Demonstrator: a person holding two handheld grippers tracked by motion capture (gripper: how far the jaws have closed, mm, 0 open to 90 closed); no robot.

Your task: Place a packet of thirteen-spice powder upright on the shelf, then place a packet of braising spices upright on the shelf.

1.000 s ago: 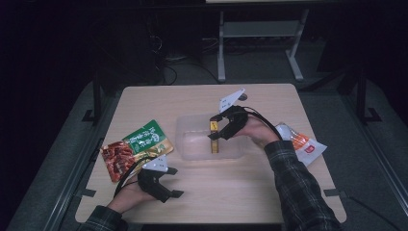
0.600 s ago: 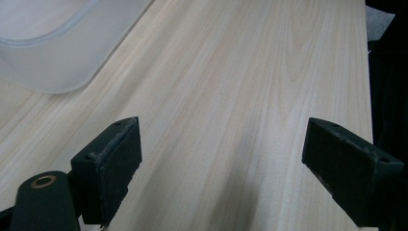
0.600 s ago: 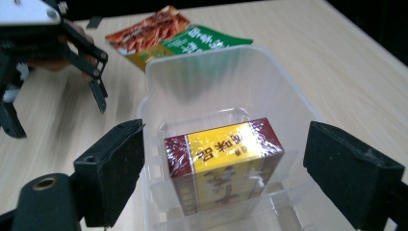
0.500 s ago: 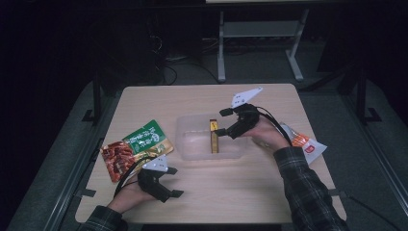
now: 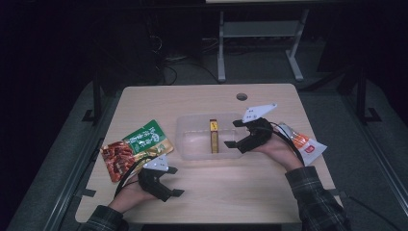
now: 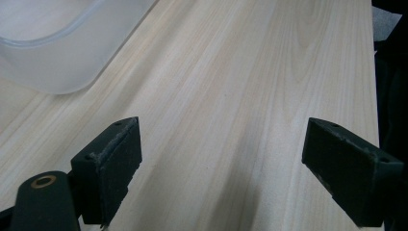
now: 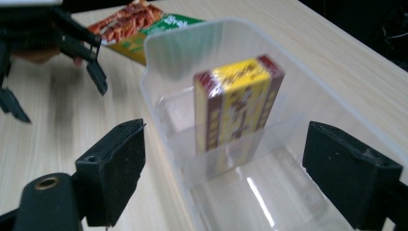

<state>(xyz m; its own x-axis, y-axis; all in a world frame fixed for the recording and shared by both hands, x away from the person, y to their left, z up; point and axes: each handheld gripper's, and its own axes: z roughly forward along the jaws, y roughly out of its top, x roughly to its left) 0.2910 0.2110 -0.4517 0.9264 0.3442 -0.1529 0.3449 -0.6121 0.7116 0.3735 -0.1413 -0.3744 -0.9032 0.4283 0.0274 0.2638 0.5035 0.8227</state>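
My right gripper [image 7: 226, 166] has its black jaws spread wide at the end wall of the clear plastic tub [image 7: 211, 62]. A yellow-and-maroon box [image 7: 238, 103] stands upright inside. A red-and-green snack packet [image 7: 144, 21] lies beyond on the pale wooden table [image 7: 62, 120].

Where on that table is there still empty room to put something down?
The far strip of the table behind the clear bin is bare, as is the near edge between the two forearms. It's crowded around the snack bag and the packet at the right edge.
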